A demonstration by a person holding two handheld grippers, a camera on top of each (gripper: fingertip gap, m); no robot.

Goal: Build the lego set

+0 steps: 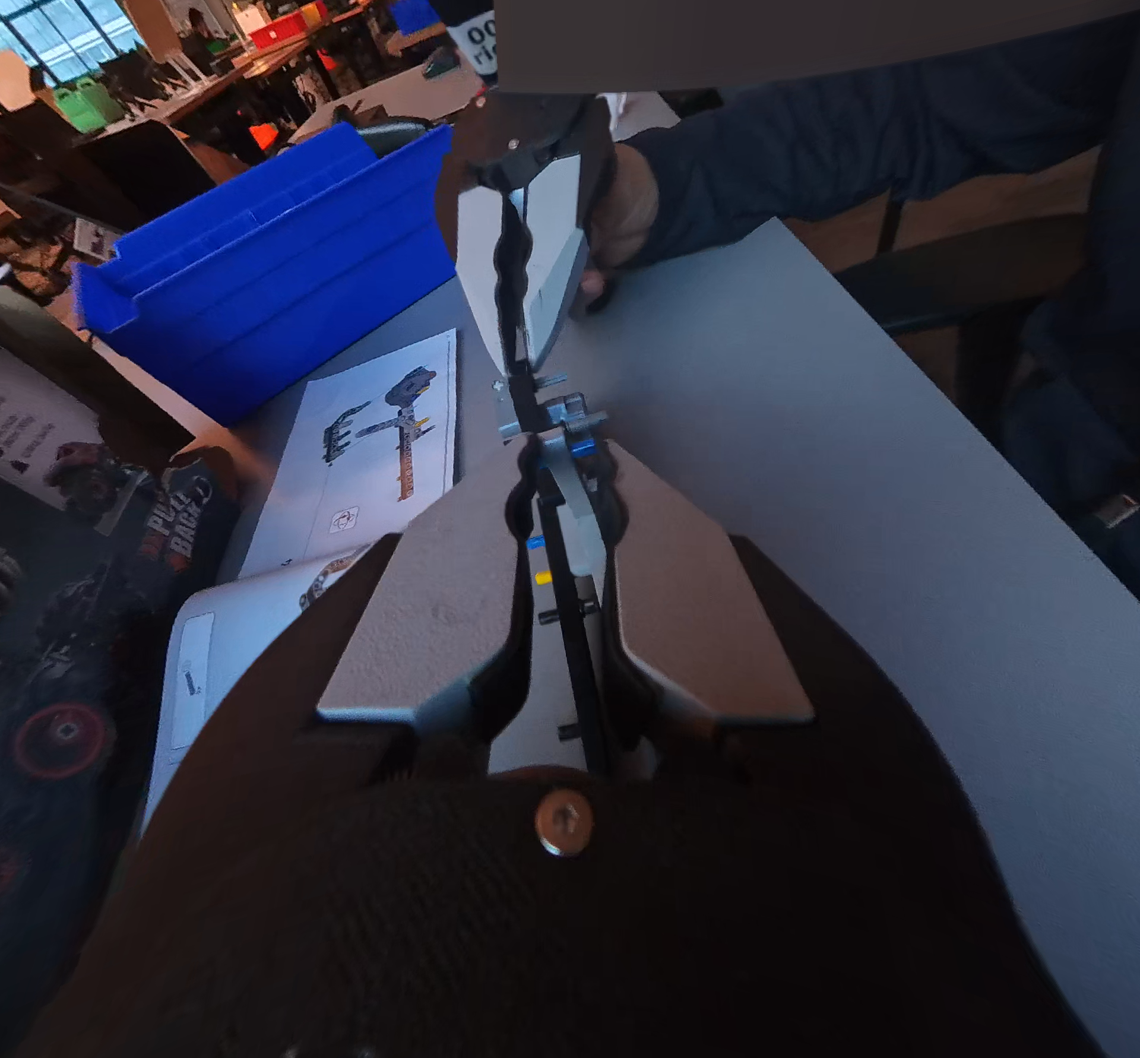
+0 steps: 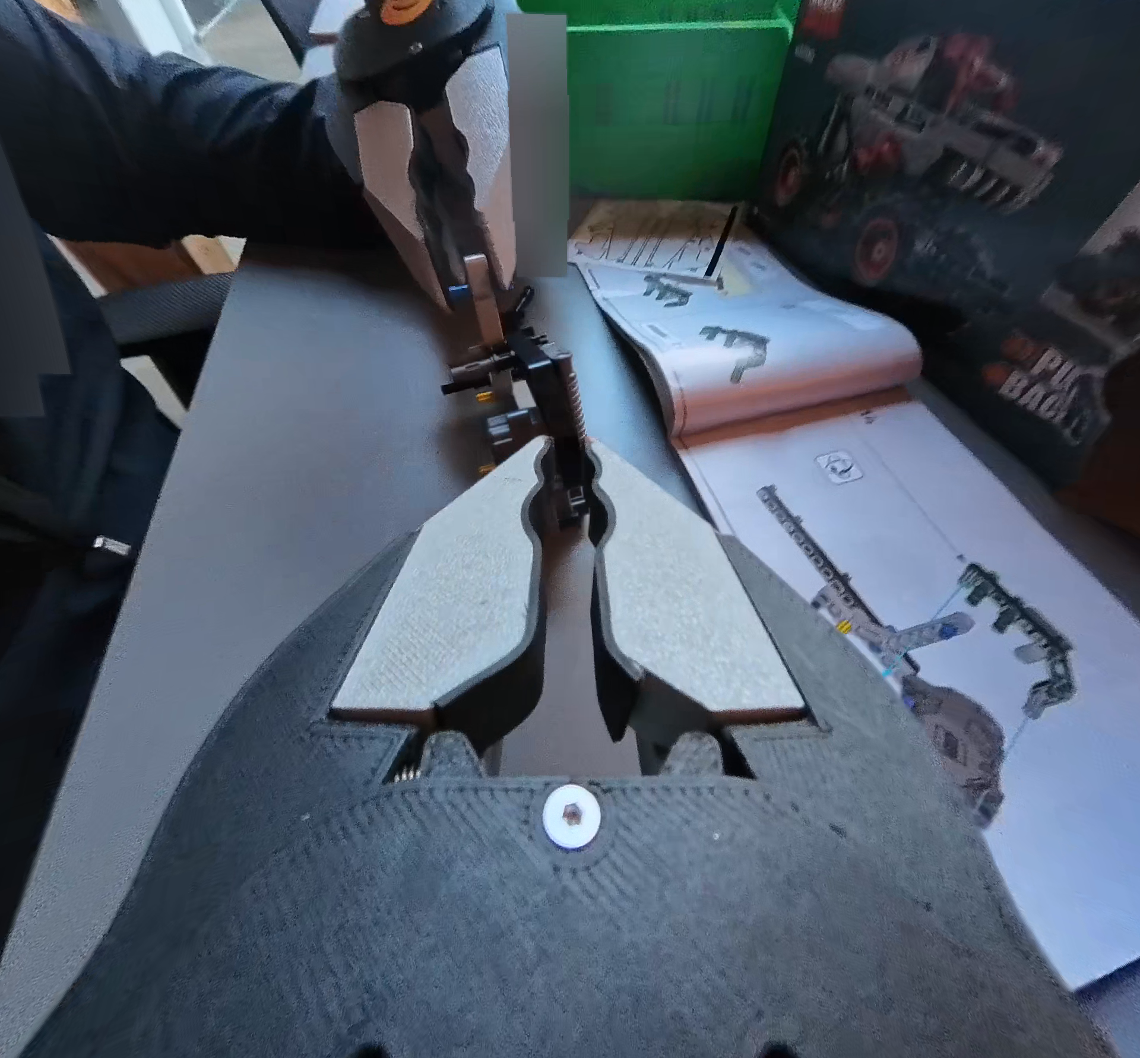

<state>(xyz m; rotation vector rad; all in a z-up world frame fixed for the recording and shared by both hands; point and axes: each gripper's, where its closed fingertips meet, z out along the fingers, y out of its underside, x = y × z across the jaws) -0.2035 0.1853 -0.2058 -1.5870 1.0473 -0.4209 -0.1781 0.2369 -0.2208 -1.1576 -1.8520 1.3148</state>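
Observation:
In the left wrist view, my left gripper [image 1: 570,456] is shut on a Lego assembly: a grey angled beam [image 1: 580,504] on a long black beam [image 1: 577,658] with blue and yellow pins. My right gripper [image 1: 521,377] faces it from the far side, shut on a black part [image 1: 529,408] that meets the assembly's grey end pieces [image 1: 570,411]. In the right wrist view, my right gripper [image 2: 570,456] is shut on the black ribbed part [image 2: 558,405]. My left gripper [image 2: 475,303] holds the grey beam [image 2: 481,294] just beyond it. Both hold the pieces above the grey table [image 1: 802,473].
An open instruction booklet [image 2: 802,350] lies beside the grippers, with a loose black stick [image 2: 722,242] on it. The Lego box [image 2: 925,134] stands behind it. A green bin [image 2: 666,103] and a blue bin [image 1: 265,276] stand at the table's edges. A person's sleeve [image 1: 802,165] reaches in. The gap from one gripper's tips to the other's is roughly 7 cm.

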